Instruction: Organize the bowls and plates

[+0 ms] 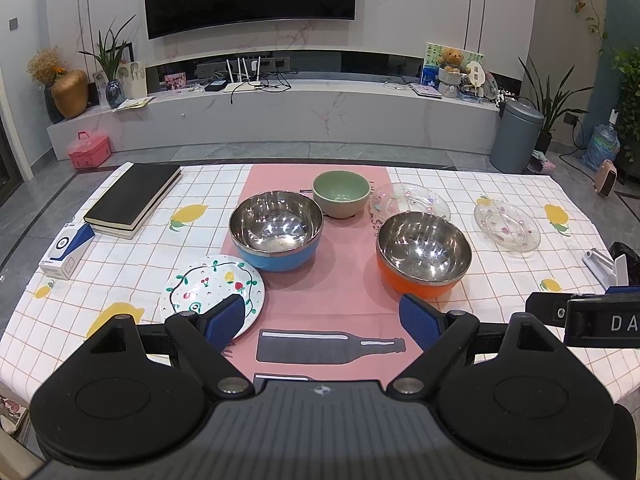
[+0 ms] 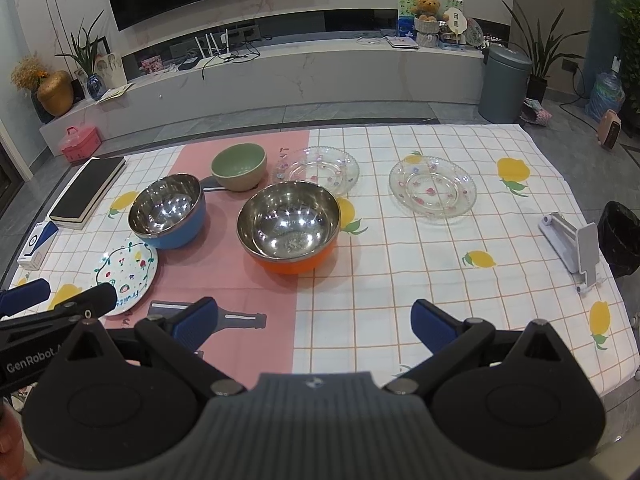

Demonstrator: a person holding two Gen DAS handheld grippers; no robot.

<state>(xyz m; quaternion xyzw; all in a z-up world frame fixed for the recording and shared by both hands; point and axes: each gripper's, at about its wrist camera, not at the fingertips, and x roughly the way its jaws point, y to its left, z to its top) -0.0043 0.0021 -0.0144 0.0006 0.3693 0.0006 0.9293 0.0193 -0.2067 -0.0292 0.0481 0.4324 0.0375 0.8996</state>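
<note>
On the table stand a blue steel-lined bowl (image 1: 276,232) (image 2: 168,212), an orange steel-lined bowl (image 1: 424,254) (image 2: 289,226) and a green bowl (image 1: 341,194) (image 2: 239,166). A painted white plate (image 1: 212,292) (image 2: 126,268) lies front left. Two clear glass plates lie further right: one behind the orange bowl (image 1: 410,200) (image 2: 318,170), one apart (image 1: 507,224) (image 2: 433,190). My left gripper (image 1: 322,320) is open and empty, near the painted plate and the orange bowl. My right gripper (image 2: 314,322) is open and empty above the front of the table.
A black book (image 1: 134,198) and a small blue-and-white box (image 1: 66,250) lie at the table's left. A white phone stand (image 2: 572,242) sits at the right edge beside a black bin (image 2: 620,236). A pink runner (image 1: 340,280) crosses the cloth.
</note>
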